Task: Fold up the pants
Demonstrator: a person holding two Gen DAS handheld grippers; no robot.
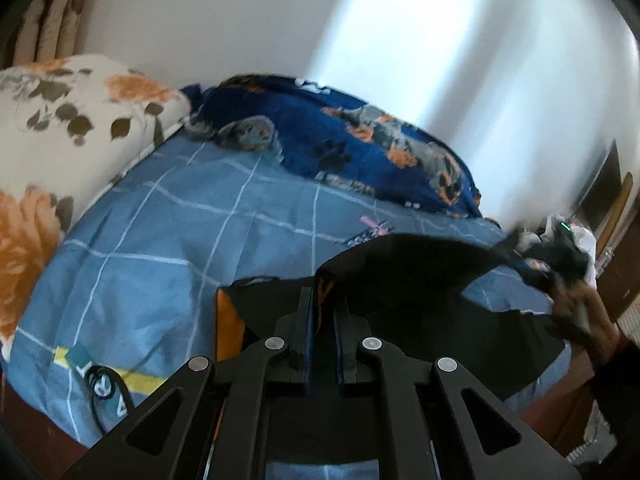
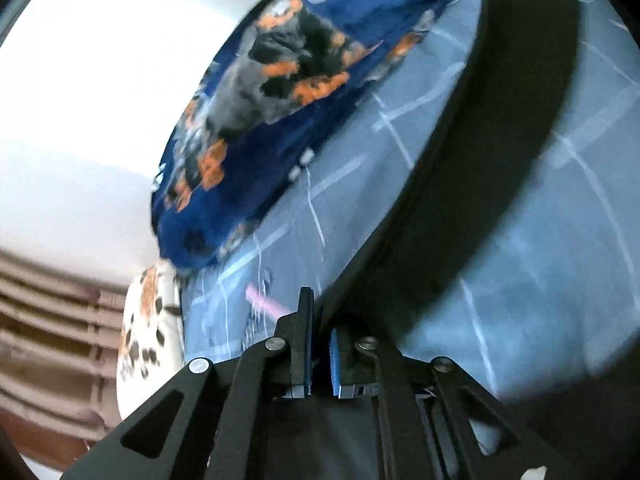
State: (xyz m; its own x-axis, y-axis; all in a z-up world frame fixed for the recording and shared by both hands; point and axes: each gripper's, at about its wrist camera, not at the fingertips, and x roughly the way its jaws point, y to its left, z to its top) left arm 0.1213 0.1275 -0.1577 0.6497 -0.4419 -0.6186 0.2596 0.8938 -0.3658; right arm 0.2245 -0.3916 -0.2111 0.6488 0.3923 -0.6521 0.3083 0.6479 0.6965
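Note:
The black pants (image 1: 420,280) hang lifted above the blue checked bed sheet (image 1: 168,232). My left gripper (image 1: 324,308) is shut on one edge of the pants, where orange lining shows. In the left wrist view my right gripper (image 1: 560,264) holds the far end at the right, blurred, with the hand behind it. In the right wrist view my right gripper (image 2: 320,316) is shut on the pants (image 2: 500,140), which stretch away up and to the right as a taut black band over the sheet (image 2: 520,280).
A dark blue blanket with orange and grey dog prints (image 1: 360,148) is bunched along the wall. A white pillow with orange flowers (image 1: 68,120) lies at the left. Beige curtains (image 2: 48,320) hang behind it. A wooden bed edge and floor (image 1: 560,400) are at the lower right.

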